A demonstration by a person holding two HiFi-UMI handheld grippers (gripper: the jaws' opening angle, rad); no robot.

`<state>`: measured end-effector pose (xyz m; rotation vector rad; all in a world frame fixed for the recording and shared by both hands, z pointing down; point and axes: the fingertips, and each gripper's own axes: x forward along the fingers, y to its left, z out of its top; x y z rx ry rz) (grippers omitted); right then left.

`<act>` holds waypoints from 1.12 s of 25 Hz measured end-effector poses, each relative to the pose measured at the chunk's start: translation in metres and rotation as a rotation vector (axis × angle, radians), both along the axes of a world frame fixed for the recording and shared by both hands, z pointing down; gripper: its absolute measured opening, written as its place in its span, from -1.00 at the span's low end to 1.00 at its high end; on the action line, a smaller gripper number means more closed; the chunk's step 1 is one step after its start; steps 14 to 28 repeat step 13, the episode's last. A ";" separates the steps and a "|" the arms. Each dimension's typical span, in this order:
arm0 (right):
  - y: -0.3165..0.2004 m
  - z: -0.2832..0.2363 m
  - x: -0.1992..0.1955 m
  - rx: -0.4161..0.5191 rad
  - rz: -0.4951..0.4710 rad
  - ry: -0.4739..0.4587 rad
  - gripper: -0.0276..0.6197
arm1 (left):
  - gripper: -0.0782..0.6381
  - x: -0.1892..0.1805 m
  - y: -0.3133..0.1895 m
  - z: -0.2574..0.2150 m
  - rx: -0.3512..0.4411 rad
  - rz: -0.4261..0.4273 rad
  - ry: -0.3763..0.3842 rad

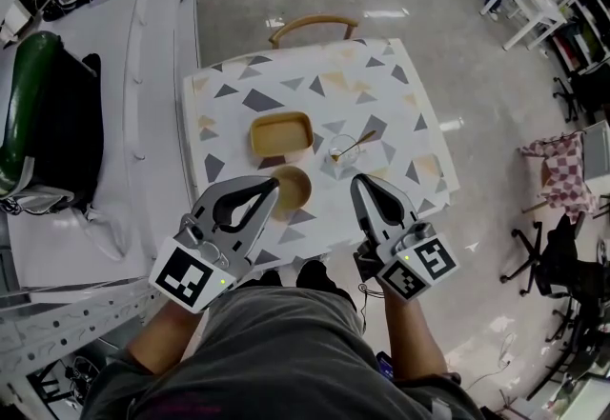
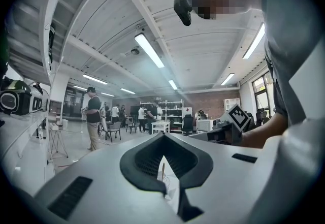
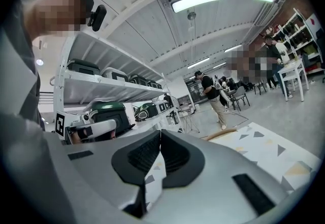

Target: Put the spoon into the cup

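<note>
A small clear cup [image 1: 337,157] stands on the patterned table [image 1: 400,94], right of centre. The spoon [image 1: 358,141] rests in it, its handle leaning up and to the right. My left gripper [image 1: 274,183] hovers near the table's front edge, over a round wooden bowl [image 1: 294,190], jaws shut and empty. My right gripper [image 1: 358,180] is just in front of the cup, also shut with nothing in it. In the left gripper view the spoon [image 2: 163,169] and cup [image 2: 168,185] show through the slit behind the closed tips [image 2: 162,135]. The right gripper's tips [image 3: 160,130] meet.
A rectangular wooden dish [image 1: 281,134] lies behind the round bowl. A wooden chair back [image 1: 313,23] stands at the table's far side. White shelving with a green case [image 1: 33,94] runs along the left. A desk and office chairs [image 1: 562,256] are at the right.
</note>
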<state>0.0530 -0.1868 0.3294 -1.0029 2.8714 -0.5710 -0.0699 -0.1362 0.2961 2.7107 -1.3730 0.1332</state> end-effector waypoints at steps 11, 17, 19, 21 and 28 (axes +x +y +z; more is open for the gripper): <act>-0.009 0.009 0.003 -0.013 -0.005 0.018 -0.85 | -0.74 0.003 -0.011 0.003 0.000 0.000 0.008; -0.011 0.010 0.003 -0.013 -0.006 0.019 -0.85 | -0.74 0.003 -0.013 0.004 -0.003 -0.002 0.010; -0.011 0.010 0.003 -0.013 -0.006 0.019 -0.85 | -0.74 0.003 -0.013 0.004 -0.003 -0.002 0.010; -0.011 0.010 0.003 -0.013 -0.006 0.019 -0.85 | -0.74 0.003 -0.013 0.004 -0.003 -0.002 0.010; -0.011 0.010 0.003 -0.013 -0.006 0.019 -0.85 | -0.74 0.003 -0.013 0.004 -0.003 -0.002 0.010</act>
